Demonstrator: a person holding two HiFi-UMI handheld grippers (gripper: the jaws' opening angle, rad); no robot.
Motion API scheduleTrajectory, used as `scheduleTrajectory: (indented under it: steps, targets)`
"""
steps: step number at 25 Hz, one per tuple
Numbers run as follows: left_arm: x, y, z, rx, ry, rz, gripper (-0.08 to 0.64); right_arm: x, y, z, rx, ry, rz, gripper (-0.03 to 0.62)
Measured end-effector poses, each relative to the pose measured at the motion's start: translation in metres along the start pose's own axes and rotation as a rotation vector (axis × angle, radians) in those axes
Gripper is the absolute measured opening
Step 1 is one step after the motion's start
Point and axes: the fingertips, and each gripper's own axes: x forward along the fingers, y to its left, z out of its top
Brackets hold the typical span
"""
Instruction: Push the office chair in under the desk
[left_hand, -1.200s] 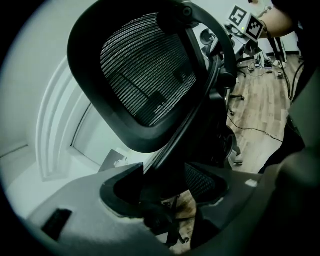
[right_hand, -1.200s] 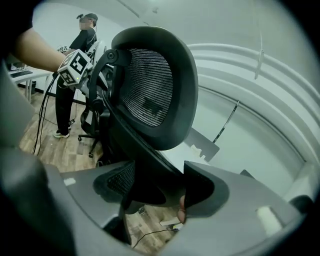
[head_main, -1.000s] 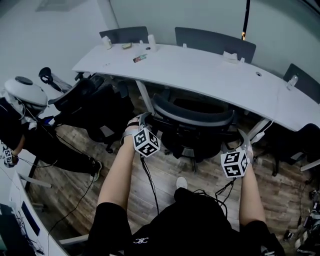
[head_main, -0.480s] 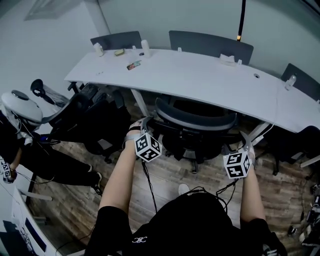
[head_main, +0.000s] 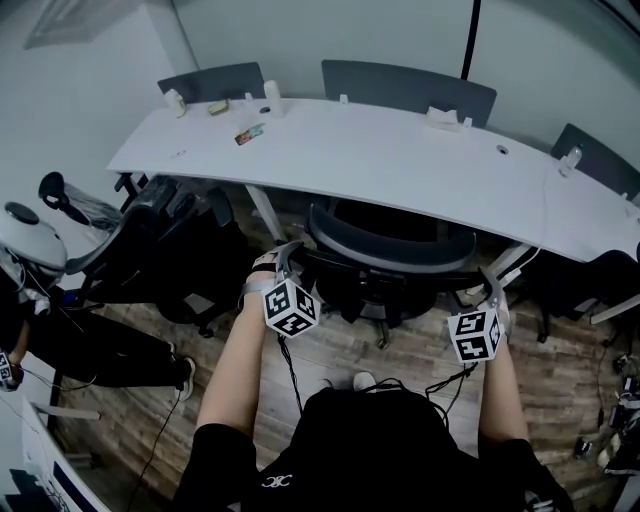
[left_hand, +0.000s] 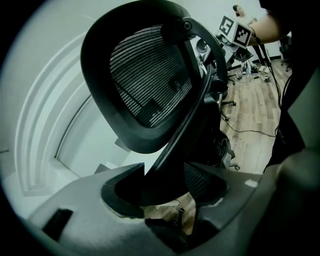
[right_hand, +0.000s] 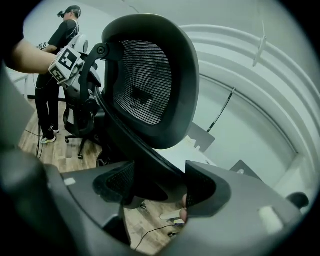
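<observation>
A black mesh-backed office chair (head_main: 392, 252) stands at the near edge of the curved white desk (head_main: 400, 150), with its seat partly beneath the top. My left gripper (head_main: 288, 256) grips the left side of the chair's back frame. My right gripper (head_main: 488, 284) grips the right side. In the left gripper view the left gripper (left_hand: 162, 185) is shut on the dark frame bar (left_hand: 180, 135) that runs up to the mesh back (left_hand: 150, 75). In the right gripper view the right gripper (right_hand: 160, 187) is likewise shut on the frame bar (right_hand: 135, 145) below the mesh back (right_hand: 147, 75).
A second black chair (head_main: 165, 235) stands at the left by the desk. A person in black (head_main: 60, 335) is at the far left. More chairs (head_main: 405, 88) stand behind the desk, and another one (head_main: 590, 275) stands at the right. Cables (head_main: 290, 360) trail over the wood floor.
The chair and both grippers have edged forward toward the desk, and the person holding them has stepped after it. Both grips are unchanged.
</observation>
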Motion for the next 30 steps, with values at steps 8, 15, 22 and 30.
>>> scheduleTrajectory:
  steps: [8,15,22,30]
  targets:
    - [-0.002,0.003,0.002,-0.013,-0.085,-0.109,0.235,0.000,-0.002,-0.001,0.073,0.020,-0.046,0.331]
    - [0.014,0.014,0.002,0.000,-0.100,-0.128,0.236,0.014,-0.006,0.004,0.094,0.039,-0.065,0.333]
    - [0.044,0.036,0.006,0.002,-0.096,-0.129,0.236,0.043,-0.020,0.014,0.106,0.054,-0.083,0.332]
    - [0.082,0.065,0.013,0.029,-0.102,-0.147,0.235,0.075,-0.038,0.030,0.101,0.087,-0.098,0.331]
